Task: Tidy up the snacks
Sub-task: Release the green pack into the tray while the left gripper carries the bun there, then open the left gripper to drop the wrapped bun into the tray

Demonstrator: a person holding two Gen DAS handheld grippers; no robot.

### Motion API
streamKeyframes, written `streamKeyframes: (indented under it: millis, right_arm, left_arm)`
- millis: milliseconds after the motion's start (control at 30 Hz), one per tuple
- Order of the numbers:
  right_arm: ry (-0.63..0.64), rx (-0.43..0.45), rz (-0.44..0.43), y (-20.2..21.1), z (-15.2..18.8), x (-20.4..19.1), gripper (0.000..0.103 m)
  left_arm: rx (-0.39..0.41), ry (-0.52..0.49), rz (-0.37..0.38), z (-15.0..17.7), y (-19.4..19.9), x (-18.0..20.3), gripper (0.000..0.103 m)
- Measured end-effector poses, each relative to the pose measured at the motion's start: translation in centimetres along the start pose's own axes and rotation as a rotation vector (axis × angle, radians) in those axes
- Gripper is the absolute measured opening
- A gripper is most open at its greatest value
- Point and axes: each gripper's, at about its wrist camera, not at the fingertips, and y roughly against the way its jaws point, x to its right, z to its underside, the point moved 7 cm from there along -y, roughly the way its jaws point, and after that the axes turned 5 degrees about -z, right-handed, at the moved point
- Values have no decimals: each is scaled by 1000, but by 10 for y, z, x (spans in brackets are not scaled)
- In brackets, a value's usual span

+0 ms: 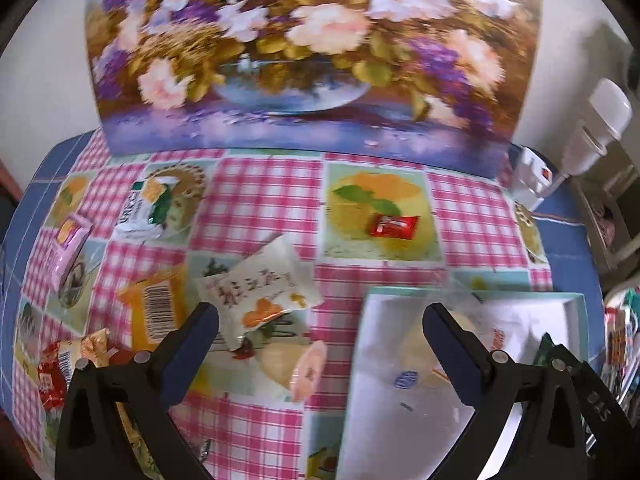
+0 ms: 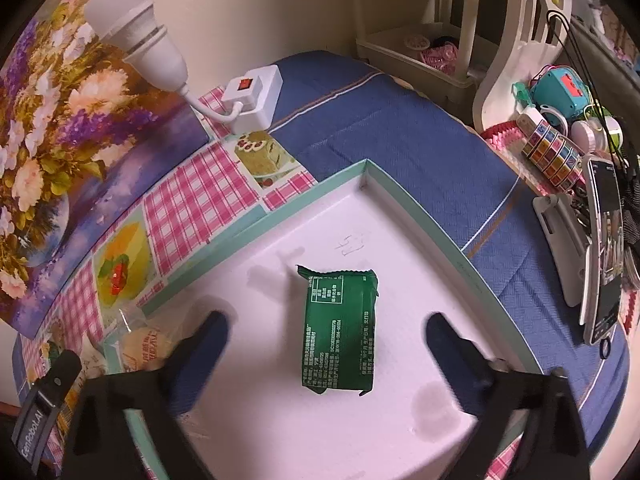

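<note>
My left gripper (image 1: pixel 320 316) is open and empty above the checked tablecloth. A white snack packet (image 1: pixel 260 288) lies just beyond its left finger, with an orange packet (image 1: pixel 154 308) to the left and a pale round sweet (image 1: pixel 294 364) between the fingers. A red candy (image 1: pixel 394 226) lies farther back. The white tray with a teal rim (image 1: pixel 576 300) sits at the right and holds clear-wrapped snacks (image 1: pixel 452 344). My right gripper (image 2: pixel 326 324) is open above the tray (image 2: pixel 404 188). A green packet (image 2: pixel 340 336) lies flat on the tray floor between its fingers.
A flower painting (image 1: pixel 312 48) leans against the wall at the back. A white and green packet (image 1: pixel 148 208), a pink packet (image 1: pixel 70 248) and red wrappers (image 1: pixel 52 376) lie at the left. A lamp (image 2: pixel 136 36), a switch box (image 2: pixel 252 96) and a phone stand (image 2: pixel 600 248) are at the right.
</note>
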Motion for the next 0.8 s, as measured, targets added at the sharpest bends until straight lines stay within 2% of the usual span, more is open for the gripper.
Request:
streamKeyframes:
  millis: [367,533,633,800]
  right_arm:
    - [9,9,-52,12,0,-4,103]
    - [18,49,-89,24,3,-9,103]
    - [55,78,-77,32,7,-15,103]
    - [97,97,-124,43,16,-30,103]
  left_arm:
    - [-36,36,-38,7,5,-23,102]
    - [-9,38,-79,8,17,-38,102]
    - [13,54,-98,9,26,-50,102]
    - [27,72,-121,14,35,-71,102]
